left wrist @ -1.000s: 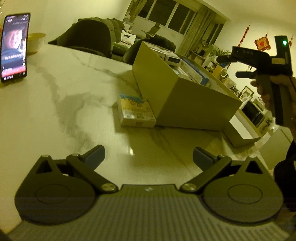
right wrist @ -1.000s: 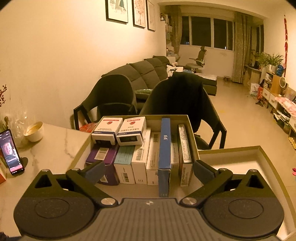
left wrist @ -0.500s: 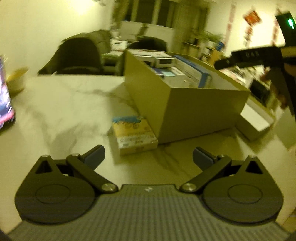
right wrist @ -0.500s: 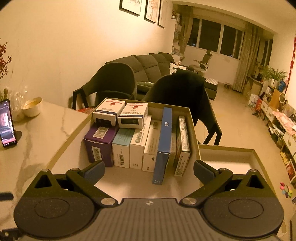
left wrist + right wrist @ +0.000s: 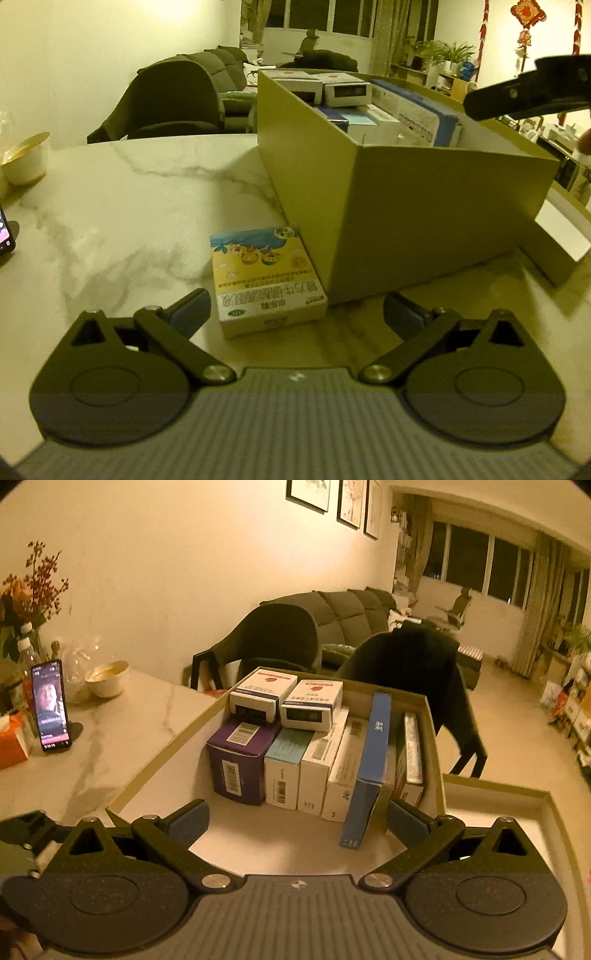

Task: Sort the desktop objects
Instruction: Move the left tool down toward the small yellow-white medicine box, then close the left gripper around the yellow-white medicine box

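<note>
A living room under warm lamplight lies behind a pale marble counter (image 5: 122, 206). In the left wrist view, the left claw (image 5: 295, 314) hangs low over the counter with its jaws spread wide and nothing between them. The small yellow-and-blue carton (image 5: 266, 280) lies flat just ahead of it, a little left of the midline, close to the left fingertip (image 5: 192, 312). Its long axis runs away from the claw, roughly along the fingers, and its right side sits just beside the wall of the big cardboard box (image 5: 424, 206); whether they touch I cannot tell. This is clearly the nearer claw, and a slight shift left would probably centre the carton.

In the right wrist view, the right claw (image 5: 297, 819) is held above the box's open top, tilted downward, its jaws also wide and empty. Below it the packed cartons (image 5: 314, 753) stand in a row at the far end, two more stacked on top, with bare floor in the near part. A phone (image 5: 50, 710) stands propped on the counter to the left.
</note>
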Tool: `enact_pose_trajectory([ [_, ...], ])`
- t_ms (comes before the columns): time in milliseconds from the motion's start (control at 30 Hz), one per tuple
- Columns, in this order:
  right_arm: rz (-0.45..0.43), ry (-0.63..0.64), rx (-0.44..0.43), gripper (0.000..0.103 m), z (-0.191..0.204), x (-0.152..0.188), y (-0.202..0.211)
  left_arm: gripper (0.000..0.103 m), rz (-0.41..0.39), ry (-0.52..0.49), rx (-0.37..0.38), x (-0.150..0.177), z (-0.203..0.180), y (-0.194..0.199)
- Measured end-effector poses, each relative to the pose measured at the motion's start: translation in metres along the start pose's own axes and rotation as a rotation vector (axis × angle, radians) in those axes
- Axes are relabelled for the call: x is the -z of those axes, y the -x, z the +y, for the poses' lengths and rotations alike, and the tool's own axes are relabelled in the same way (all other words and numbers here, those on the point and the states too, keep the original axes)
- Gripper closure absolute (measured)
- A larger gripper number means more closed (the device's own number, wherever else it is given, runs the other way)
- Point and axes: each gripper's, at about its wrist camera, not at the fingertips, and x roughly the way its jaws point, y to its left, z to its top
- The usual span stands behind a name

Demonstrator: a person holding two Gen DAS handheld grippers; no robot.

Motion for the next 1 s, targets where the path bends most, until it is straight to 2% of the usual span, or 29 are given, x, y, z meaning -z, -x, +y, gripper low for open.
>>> enact_pose_trajectory([
  [133,0.007,-0.004,0.001,0.001,-0.003,0.002,-0.003,0.011,-0.004,-0.002,-0.016,0.0,0.001,-0.004],
  [300,0.016,-0.022,0.037,0.001,-0.009,0.003,-0.007,0.03,-0.002,0.013,-0.006,0.004,0.013,-0.004],
  [367,0.015,-0.024,0.04,0.001,-0.011,0.003,-0.007,0.033,-0.001,0.014,0.007,0.007,0.018,-0.002],
  [667,0.01,-0.046,0.06,0.001,-0.02,0.004,-0.006,0.032,0.021,-0.008,0.007,0.02,0.029,0.022],
  [733,0.008,-0.052,0.066,0.001,-0.022,0.004,-0.006,0.03,0.028,-0.002,0.019,0.022,0.032,0.025],
  [767,0.009,-0.056,0.069,0.001,-0.023,0.004,-0.007,0.024,0.029,0.008,0.028,0.022,0.034,0.026],
  [800,0.011,-0.06,0.072,0.001,-0.025,0.004,-0.008,0.02,0.027,0.019,0.033,0.022,0.035,0.025],
  [1000,0.036,-0.083,0.113,0.001,-0.033,0.006,-0.016,0.02,0.05,0.001,0.044,0.013,0.035,0.007],
])
